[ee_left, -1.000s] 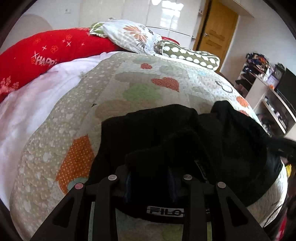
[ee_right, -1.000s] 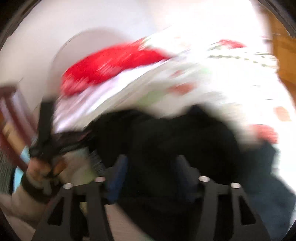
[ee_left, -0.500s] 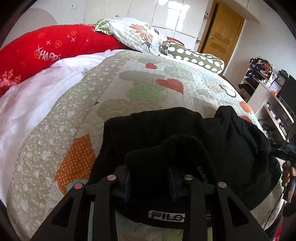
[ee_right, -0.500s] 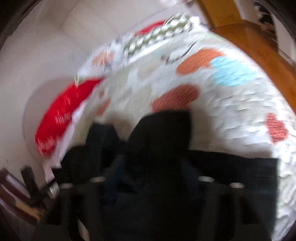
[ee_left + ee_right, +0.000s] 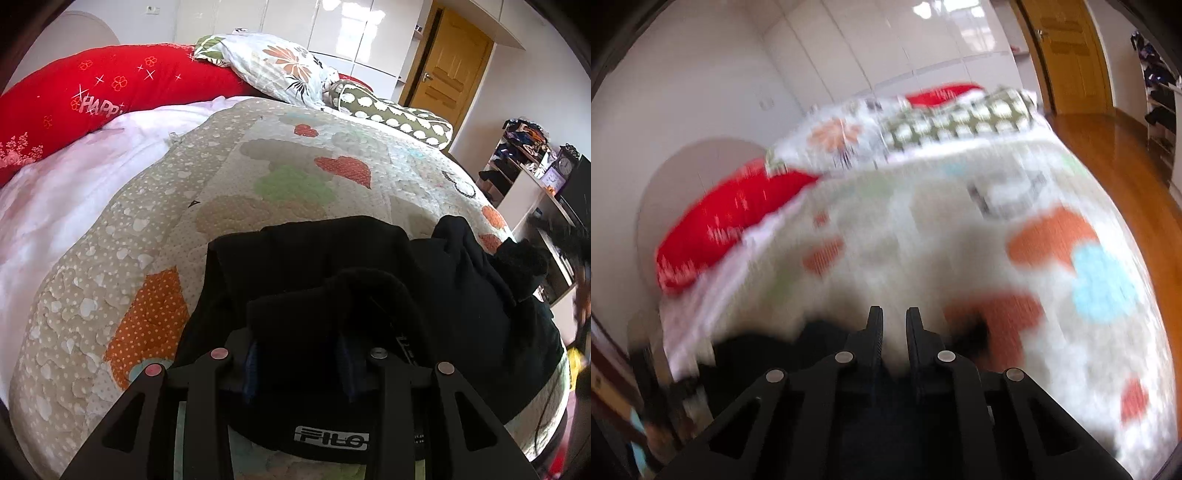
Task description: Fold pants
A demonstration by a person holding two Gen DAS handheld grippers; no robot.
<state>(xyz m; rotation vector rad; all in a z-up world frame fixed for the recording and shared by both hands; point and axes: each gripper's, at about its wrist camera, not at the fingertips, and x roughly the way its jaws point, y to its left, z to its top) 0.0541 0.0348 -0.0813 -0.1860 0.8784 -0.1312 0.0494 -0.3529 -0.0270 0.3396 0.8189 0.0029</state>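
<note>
Black pants (image 5: pixel 369 280) lie bunched on the near edge of a quilted bed (image 5: pixel 280 177). A "FILO" label shows on the waistband near me. My left gripper (image 5: pixel 299 358) is shut on a fold of the black fabric, which covers its fingertips. In the blurred right wrist view, my right gripper (image 5: pixel 894 328) has its fingers close together with a narrow gap and nothing between them. The pants (image 5: pixel 768 354) show there as a dark mass low and left of the fingers.
A red bolster (image 5: pixel 92 99), a floral pillow (image 5: pixel 273 70) and a green spotted pillow (image 5: pixel 391 114) lie at the head of the bed. A wooden door (image 5: pixel 450 70) and cluttered shelves (image 5: pixel 524 155) stand right. Wooden floor (image 5: pixel 1115 155) runs beside the bed.
My right gripper let go of the black fabric it held, closed up and swung up over the quilt. My left gripper kept its grip and barely moved.
</note>
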